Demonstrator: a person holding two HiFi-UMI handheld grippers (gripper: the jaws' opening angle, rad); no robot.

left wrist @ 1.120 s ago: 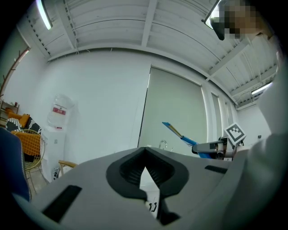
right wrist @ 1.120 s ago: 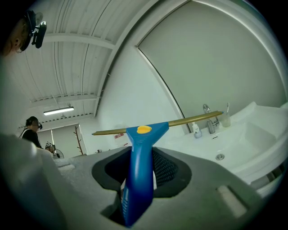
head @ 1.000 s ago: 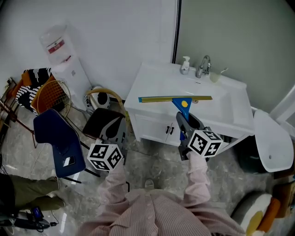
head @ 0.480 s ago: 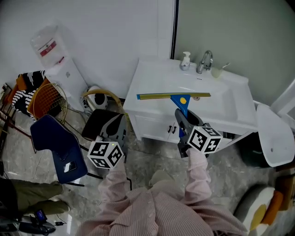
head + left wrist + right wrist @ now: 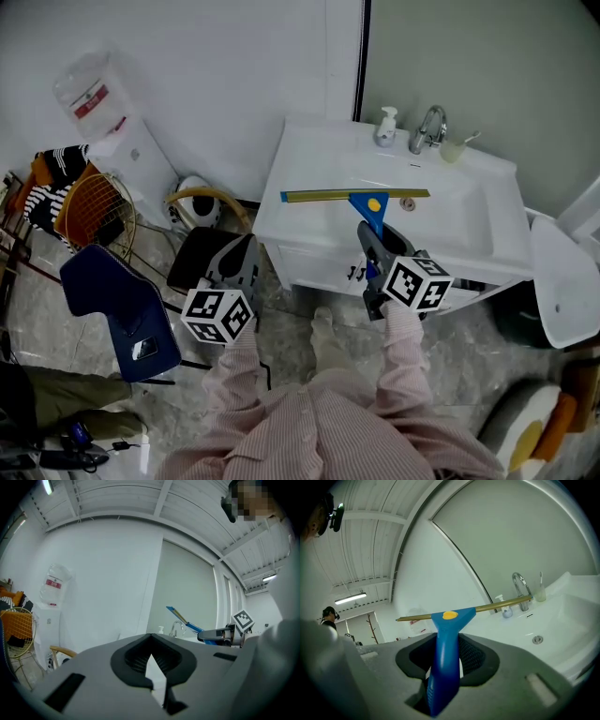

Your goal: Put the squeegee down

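Note:
My right gripper [image 5: 373,246] is shut on the blue handle of a squeegee [image 5: 367,208] [image 5: 443,663]. Its long brass-coloured blade [image 5: 487,607] lies crosswise above the white washbasin [image 5: 469,225], with a yellow dot where handle meets blade. My left gripper [image 5: 236,262] hangs at the left over the floor with its jaws shut and nothing between them; in the left gripper view [image 5: 151,667] it points at the white wall, and the squeegee [image 5: 183,619] shows far right.
A soap pump bottle [image 5: 385,127], a chrome tap [image 5: 427,128] and a cup with a toothbrush [image 5: 455,148] stand at the basin's back edge. At the left are a black chair [image 5: 202,258], a blue chair [image 5: 117,305], a wire basket [image 5: 94,206] and a water dispenser [image 5: 117,141]. A toilet [image 5: 567,281] is at the right.
Both grippers have moved closer to the washbasin. The squeegee stays held in the right gripper, its blade now over the front part of the basin.

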